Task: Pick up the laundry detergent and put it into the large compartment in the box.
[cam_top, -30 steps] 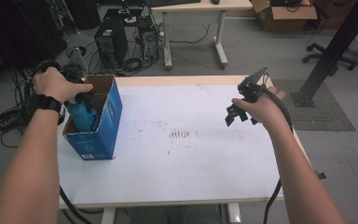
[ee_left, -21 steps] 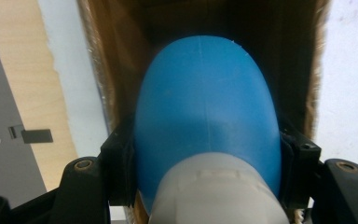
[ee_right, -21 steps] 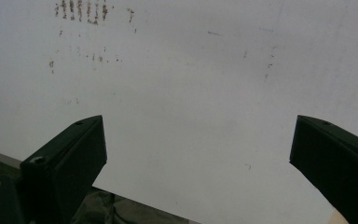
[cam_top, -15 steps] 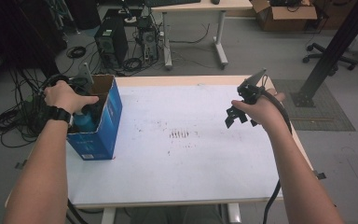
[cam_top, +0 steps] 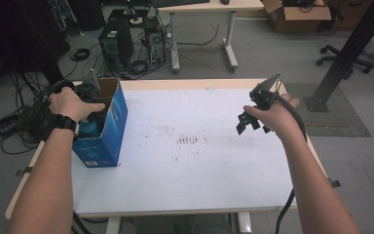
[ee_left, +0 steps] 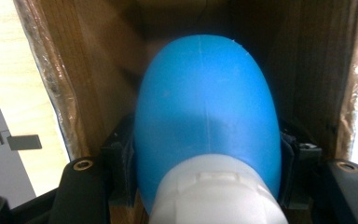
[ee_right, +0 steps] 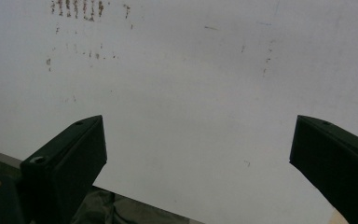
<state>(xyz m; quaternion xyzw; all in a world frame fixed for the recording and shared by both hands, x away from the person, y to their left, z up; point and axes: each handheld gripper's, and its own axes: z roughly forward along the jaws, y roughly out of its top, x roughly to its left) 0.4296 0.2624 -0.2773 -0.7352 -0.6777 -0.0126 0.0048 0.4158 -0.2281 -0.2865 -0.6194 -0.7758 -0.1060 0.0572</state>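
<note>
Blue bottle (ee_left: 207,107): smooth rounded blue body with a moulded seam and a white ribbed cap nearest the lens; clamped between the jaws of the left gripper (ee_left: 207,175), inside the cardboard box (ee_left: 98,74). High view: box (cam_top: 104,131) is blue-sided, open-topped, at the table's (cam_top: 199,185) left edge (bottle mostly hidden by the left hand (cam_top: 70,103)). Right gripper (ee_right: 198,163): jaws wide apart, nothing between, above the white, scuffed tabletop; held by the right hand (cam_top: 272,117). Bottle label not visible.
</note>
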